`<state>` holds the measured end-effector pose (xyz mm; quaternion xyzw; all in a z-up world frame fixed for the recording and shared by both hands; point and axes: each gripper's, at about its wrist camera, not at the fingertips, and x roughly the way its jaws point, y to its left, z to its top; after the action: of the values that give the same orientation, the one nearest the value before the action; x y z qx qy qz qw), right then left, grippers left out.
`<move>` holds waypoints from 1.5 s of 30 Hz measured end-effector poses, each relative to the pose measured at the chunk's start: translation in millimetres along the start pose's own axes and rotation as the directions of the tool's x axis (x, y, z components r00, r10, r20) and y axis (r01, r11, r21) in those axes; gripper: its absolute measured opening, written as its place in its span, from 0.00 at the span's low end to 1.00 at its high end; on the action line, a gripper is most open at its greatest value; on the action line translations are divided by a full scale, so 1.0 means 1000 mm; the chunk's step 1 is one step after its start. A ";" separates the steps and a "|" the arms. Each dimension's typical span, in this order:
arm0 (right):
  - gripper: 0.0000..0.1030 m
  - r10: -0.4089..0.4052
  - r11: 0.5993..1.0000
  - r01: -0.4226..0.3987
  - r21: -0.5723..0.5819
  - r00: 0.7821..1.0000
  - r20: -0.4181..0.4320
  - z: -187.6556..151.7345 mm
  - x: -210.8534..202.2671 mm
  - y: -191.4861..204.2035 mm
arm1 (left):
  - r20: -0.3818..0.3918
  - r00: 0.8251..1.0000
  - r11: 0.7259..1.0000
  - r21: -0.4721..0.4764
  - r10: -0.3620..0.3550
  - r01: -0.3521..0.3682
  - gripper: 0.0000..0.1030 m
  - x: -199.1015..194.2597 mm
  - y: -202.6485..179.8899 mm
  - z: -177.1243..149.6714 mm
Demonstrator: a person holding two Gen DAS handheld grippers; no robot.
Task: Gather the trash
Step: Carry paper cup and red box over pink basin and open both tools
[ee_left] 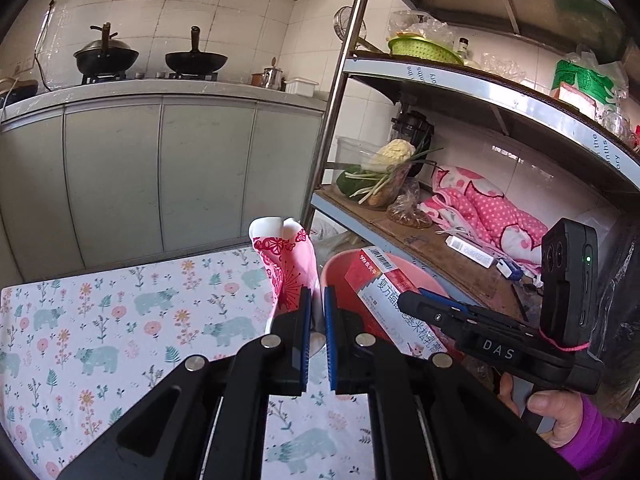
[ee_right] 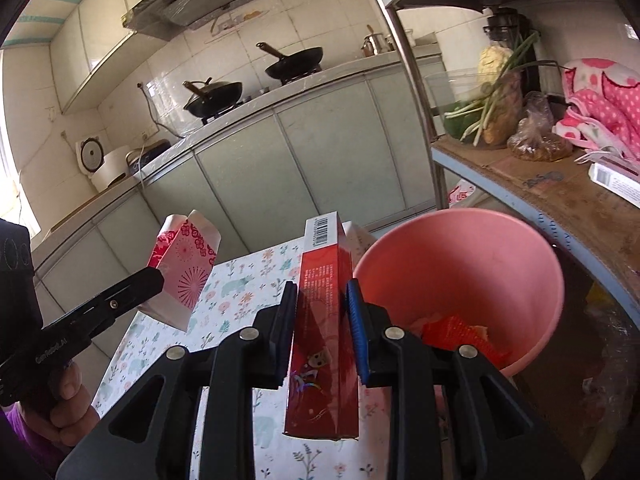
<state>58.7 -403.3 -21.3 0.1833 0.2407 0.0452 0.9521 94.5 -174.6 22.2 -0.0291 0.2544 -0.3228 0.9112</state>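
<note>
My left gripper (ee_left: 317, 300) is shut on a flattened pink paper cup (ee_left: 286, 264) with red flower print, held up above the floral tablecloth (ee_left: 120, 320). The cup also shows in the right wrist view (ee_right: 184, 268), left of my right gripper. My right gripper (ee_right: 320, 300) is shut on a long red medicine box (ee_right: 326, 320) with a barcode end, held upright beside the pink plastic bin (ee_right: 480, 248). In the left wrist view the box (ee_left: 384, 296) hangs over the bin (ee_left: 340, 268). The bin holds orange and pale scraps (ee_right: 460, 332).
A metal rack (ee_left: 460, 88) stands on the right with vegetables (ee_left: 384, 172), a pink dotted cloth (ee_left: 488, 204) and a small white box (ee_left: 468, 250). Grey kitchen cabinets (ee_left: 160, 176) with two woks (ee_left: 192, 60) lie beyond the table.
</note>
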 end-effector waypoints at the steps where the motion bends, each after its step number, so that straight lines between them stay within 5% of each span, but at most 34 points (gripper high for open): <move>1: 0.25 -0.010 1.000 0.010 0.008 1.000 0.010 0.003 -0.002 -0.006 | -0.001 1.000 1.000 0.004 -0.011 0.011 0.06 0.006 -0.005 0.003; 10: 0.25 -0.099 0.993 0.094 0.070 0.993 0.063 0.015 -0.006 -0.051 | -0.027 0.996 0.996 0.031 -0.083 0.084 0.06 0.060 -0.042 0.014; 26: 0.25 -0.183 0.976 0.179 0.127 0.983 0.022 0.011 0.030 -0.084 | -0.145 0.978 0.986 0.049 -0.149 0.157 0.06 0.146 -0.082 0.003; 41: 0.27 -0.226 0.962 0.233 0.143 0.972 -0.064 0.001 0.050 -0.095 | -0.189 0.971 0.988 0.016 -0.149 0.155 0.08 0.165 -0.076 -0.005; 45: 0.39 -0.216 0.963 0.224 0.148 0.974 -0.070 0.000 0.049 -0.094 | -0.235 0.961 0.989 -0.004 -0.146 0.149 0.19 0.167 -0.073 -0.005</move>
<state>101.1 -481.9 -77.8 0.2275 0.2874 -0.0747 0.9274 160.9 -332.4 -41.2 -0.0033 0.3552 -0.3925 0.8484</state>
